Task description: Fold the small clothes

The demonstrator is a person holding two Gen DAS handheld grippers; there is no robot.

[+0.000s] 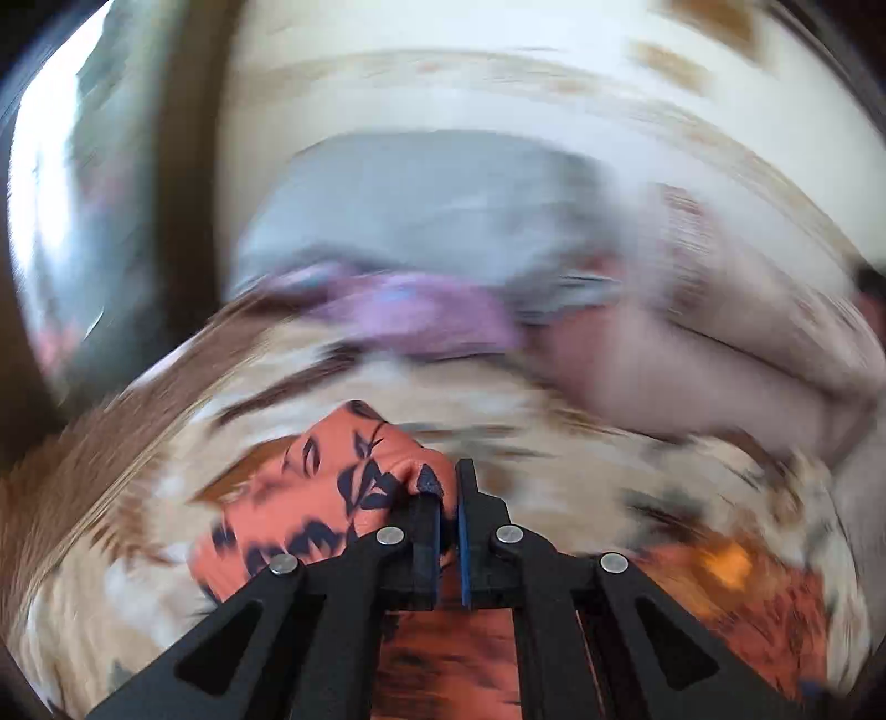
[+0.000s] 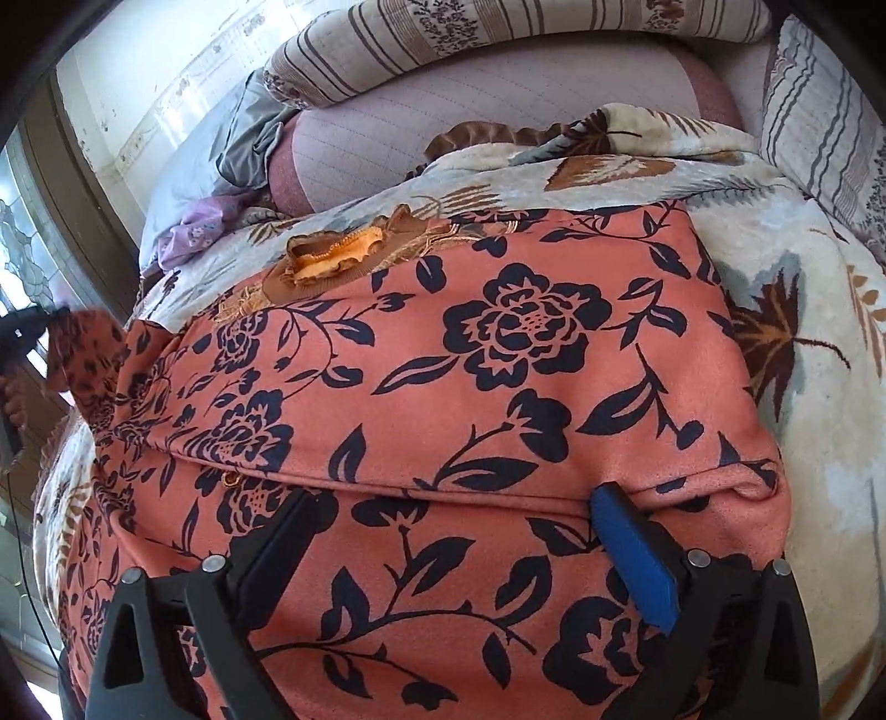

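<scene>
An orange garment with a dark blue flower print [image 2: 470, 399] lies spread on a leaf-patterned blanket [image 2: 803, 288], with a fold line across its near part. My right gripper [image 2: 454, 498] is open just above the garment at that fold, fingers wide apart, holding nothing. My left gripper [image 1: 449, 487] is shut on a bunched corner of the same garment [image 1: 343, 476] and holds it off the blanket. That view is heavily motion-blurred. The lifted corner and left gripper also show at the far left of the right wrist view [image 2: 72, 338].
Striped pillows [image 2: 498, 33] and a mauve quilted cushion [image 2: 443, 127] lie beyond the garment. A lilac cloth [image 2: 194, 232] and grey fabric [image 2: 243, 138] sit at the back left. A window [image 2: 33, 260] is on the left. A brown-orange ruffled piece [image 2: 338, 255] lies at the garment's far edge.
</scene>
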